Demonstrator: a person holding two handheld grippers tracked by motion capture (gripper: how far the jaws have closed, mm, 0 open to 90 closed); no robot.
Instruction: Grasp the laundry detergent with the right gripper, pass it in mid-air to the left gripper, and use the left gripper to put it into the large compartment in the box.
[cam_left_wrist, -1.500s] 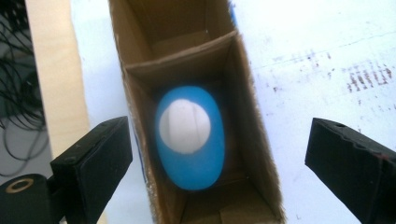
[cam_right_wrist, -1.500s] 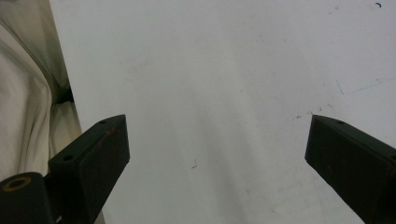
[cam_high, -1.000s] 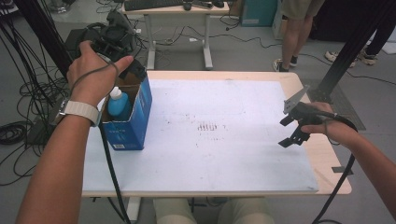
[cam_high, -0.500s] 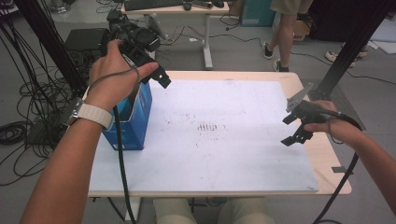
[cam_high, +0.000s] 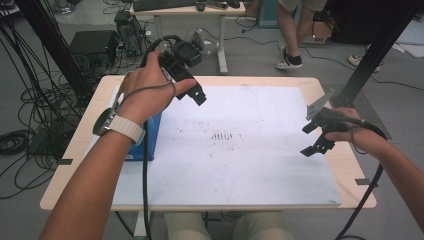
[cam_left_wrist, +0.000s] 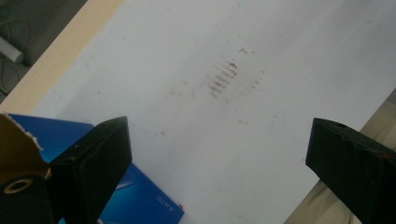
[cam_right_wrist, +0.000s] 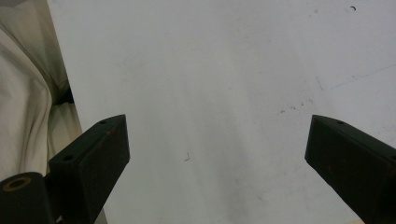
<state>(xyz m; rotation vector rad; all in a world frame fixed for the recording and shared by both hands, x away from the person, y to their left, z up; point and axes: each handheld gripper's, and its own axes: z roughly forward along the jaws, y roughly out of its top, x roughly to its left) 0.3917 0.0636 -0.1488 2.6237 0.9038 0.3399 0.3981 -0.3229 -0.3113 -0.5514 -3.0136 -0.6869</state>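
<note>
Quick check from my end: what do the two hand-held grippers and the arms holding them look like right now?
Both are black. The left hand-held gripper has blocky jaws and a black cable running down past the forearm. The right hand-held gripper carries a grey three-cornered plate and a trailing black cable. The left wrist wears a watch with a pale band. No sleeves on the forearms.

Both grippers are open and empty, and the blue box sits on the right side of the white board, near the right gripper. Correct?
Not quite. The blue box sits on the left side of the white board, beneath the left forearm and near the left gripper, as the high view shows. The rest holds: the left gripper and the right gripper both have their jaws apart with nothing between them.
</note>
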